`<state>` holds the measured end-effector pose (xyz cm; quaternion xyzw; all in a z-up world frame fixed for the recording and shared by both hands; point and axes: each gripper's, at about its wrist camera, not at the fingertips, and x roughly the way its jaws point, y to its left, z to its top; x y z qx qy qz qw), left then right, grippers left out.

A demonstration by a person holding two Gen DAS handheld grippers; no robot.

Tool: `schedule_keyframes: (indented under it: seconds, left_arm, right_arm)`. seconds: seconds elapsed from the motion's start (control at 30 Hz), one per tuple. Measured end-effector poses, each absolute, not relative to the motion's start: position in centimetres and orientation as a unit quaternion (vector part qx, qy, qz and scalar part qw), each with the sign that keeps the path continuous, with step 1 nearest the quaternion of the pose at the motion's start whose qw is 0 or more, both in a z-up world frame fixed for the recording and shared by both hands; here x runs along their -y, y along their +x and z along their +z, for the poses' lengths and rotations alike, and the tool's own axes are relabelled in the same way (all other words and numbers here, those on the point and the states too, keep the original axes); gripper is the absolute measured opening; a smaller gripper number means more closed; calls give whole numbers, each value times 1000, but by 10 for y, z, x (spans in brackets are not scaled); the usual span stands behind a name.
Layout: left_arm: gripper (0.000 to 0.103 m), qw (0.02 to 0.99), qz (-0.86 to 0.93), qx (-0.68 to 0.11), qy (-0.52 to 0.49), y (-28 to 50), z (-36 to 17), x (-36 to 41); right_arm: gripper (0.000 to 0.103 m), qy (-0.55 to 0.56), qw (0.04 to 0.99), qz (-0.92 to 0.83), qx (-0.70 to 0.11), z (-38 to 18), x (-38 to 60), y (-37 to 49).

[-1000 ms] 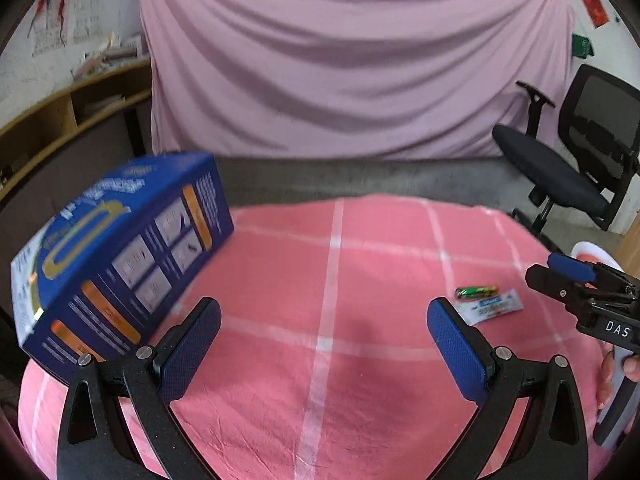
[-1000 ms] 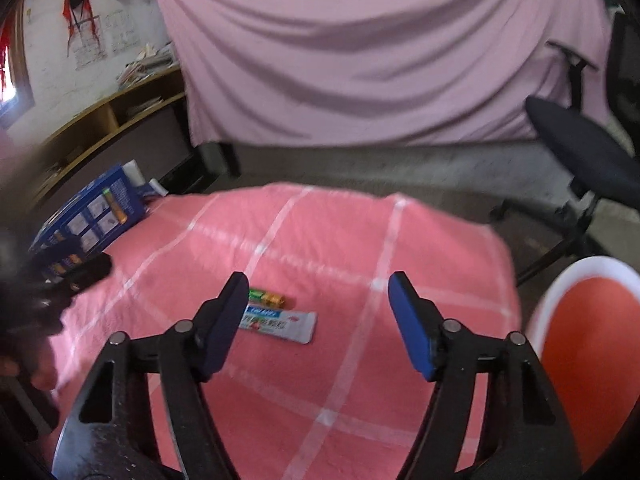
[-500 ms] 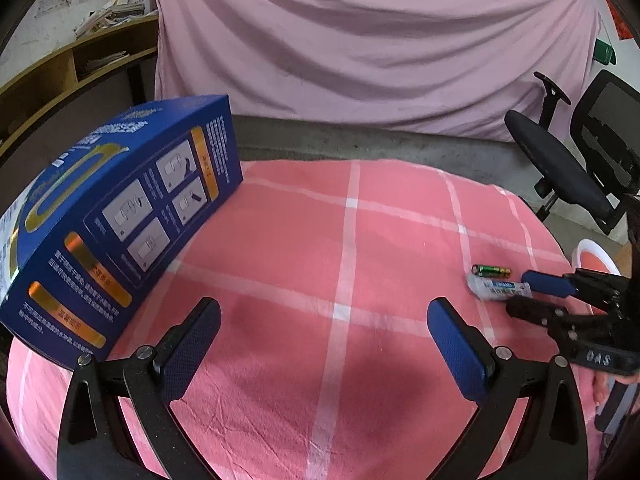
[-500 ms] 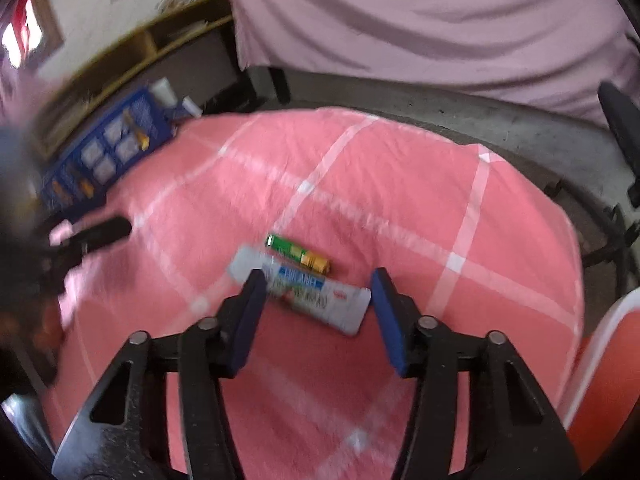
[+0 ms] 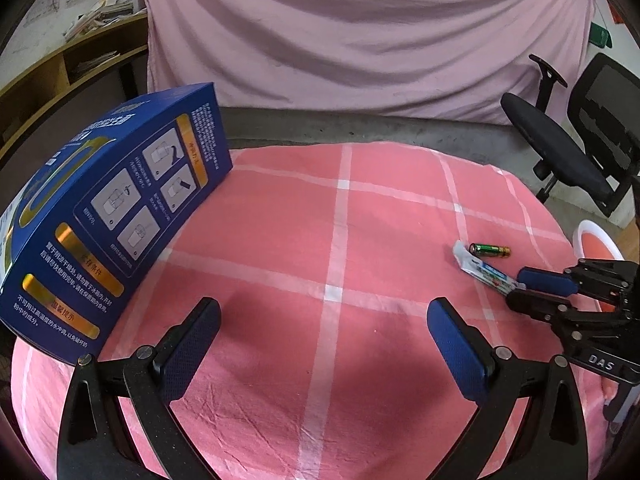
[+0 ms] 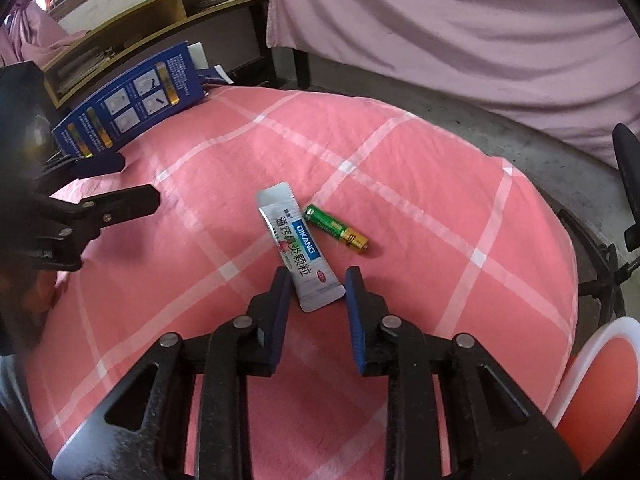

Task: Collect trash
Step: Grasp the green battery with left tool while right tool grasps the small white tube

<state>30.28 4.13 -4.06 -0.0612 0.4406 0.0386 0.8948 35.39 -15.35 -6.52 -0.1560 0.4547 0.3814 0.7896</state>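
The right gripper [image 6: 316,280] is pointing down at a table draped in a pink checked cloth [image 6: 400,168], its blue-padded jaws closing around the near end of a silver sachet [image 6: 298,246] (the pads are not yet pressing it). The sachet is lying flat on the cloth, and a green and gold battery [image 6: 335,229] is lying just beside it. Off to the left, the left gripper [image 5: 323,322] is hovering with its jaws wide apart and nothing between them. Farther back, a blue box [image 5: 112,216] is standing at the table's left edge.
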Motion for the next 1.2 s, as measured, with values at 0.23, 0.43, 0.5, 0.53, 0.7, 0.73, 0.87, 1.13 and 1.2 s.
schedule_keyframes:
  seconds: [0.23,0.43,0.5,0.53,0.7,0.73,0.87,1.13,1.2]
  left_arm:
    - [100,895,-1,-445,-37,310,-42,-22]
    - [90,888,-72,-454,7,334,-46,10]
    - [86,885,-96,-455,29,344,-48,22]
    - [84,884,-106,-454,40,349,-48,27]
    - [70,873,-149,-459,73,375,-57,51]
    - [67,870,-157,-460,78,380,-59,54]
    - [65,861,-182,-464,105,398,-67,66]
    - [35,845,-226,-472,112,399,-72,74]
    - [35,845,-224,-472,114,398,-73,77]
  right_arm:
    - [42,-154,808,354,-445,-58,189,335]
    - [42,-114,842,288,-442,-55,234,342]
    - [42,-103,848,273,-443,-56,244,347]
    - [42,-97,849,270,-444,-56,245,349]
    - [42,-81,857,250,-443,-59,250,358]
    - [43,-78,857,249,-445,-61,250,360]
    - [43,-70,855,252,-449,-64,250,365]
    - [45,-58,851,262,-452,-66,252,369]
    - [46,-57,851,263,-451,-65,250,369]
